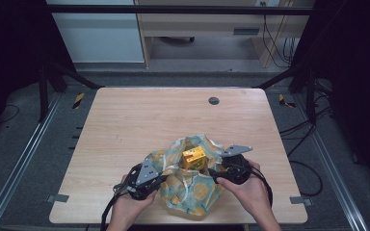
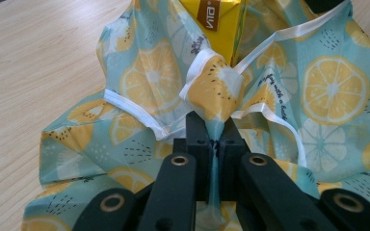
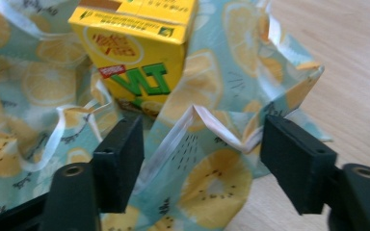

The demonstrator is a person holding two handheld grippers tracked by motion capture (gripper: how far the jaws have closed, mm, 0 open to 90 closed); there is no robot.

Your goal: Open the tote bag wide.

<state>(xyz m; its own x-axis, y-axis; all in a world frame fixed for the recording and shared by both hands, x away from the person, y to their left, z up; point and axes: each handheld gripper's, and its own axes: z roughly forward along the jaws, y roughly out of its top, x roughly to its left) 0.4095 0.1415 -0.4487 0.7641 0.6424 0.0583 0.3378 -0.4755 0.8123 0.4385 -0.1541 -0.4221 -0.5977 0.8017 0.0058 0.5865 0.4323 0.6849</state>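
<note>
A light-blue cloth bag [image 1: 192, 191] printed with lemon slices lies near the table's front edge. A yellow drink carton [image 1: 193, 157] stands in its open mouth. My left gripper [image 1: 163, 178] is at the bag's left side. In the left gripper view it [image 2: 215, 137] is shut on a bunched fold of the bag [image 2: 335, 91], with the carton [image 2: 219, 19] just beyond. My right gripper [image 1: 213, 174] is at the bag's right side. In the right gripper view it [image 3: 202, 130] stands open with the white-trimmed rim of the bag [image 3: 212, 187] between its jaws, unpressed. The carton [image 3: 139, 53] is close ahead.
The wooden table [image 1: 139, 120] has a round grey cable hole [image 1: 214, 100] at the back right. Both of the person's hands come in from the front edge. Dark frame posts stand past the table's left and right sides.
</note>
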